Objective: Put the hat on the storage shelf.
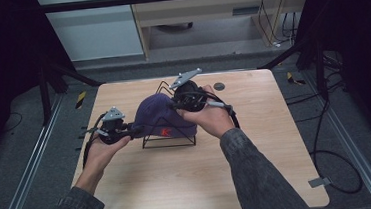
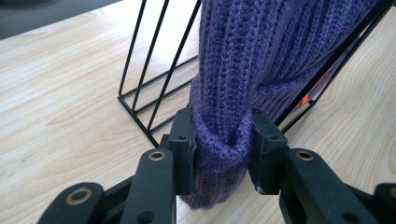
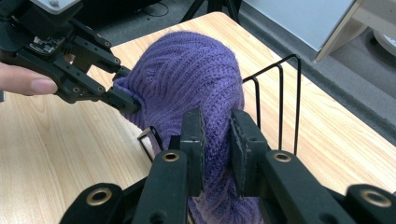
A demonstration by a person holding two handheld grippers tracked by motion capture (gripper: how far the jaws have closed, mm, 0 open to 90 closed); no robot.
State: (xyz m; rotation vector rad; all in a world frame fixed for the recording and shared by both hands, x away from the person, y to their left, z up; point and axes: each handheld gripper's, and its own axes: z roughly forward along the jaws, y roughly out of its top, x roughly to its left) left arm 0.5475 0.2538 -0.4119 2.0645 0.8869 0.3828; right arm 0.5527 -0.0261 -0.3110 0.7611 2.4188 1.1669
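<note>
I am at a pale wooden bench (image 1: pixel 259 169), a hand-held gripper in each hand, working a purple knitted hat (image 1: pixel 162 117) that is draped over a black wire rack (image 1: pixel 169 142) near the middle of the bench. My left hand-held gripper (image 1: pixel 134 130) comes in from the left side of the rack; in the left gripper view its jaws are closed part-way on the hat's rolled cuff (image 2: pixel 219 149), the knit bunched thick between them, with the rack's thin bars rising just behind. My right hand-held gripper (image 1: pixel 174 105) sits at the top right of the hat; in the right gripper view its jaws stand nearly together, pinching a narrow fold of the ribbed fabric, and the left gripper (image 3: pixel 126 103) is visible beyond, biting the far edge. The hat hangs over the wire frame, held at two points (whether it is going on or coming off I cannot tell). To do this step well, I judge both grips should stay firm but move together, lifting the knit clear of the bar tops rather than dragging it sideways, since loose stitches could snag on the wire and the light rack could tip or slide.
</note>
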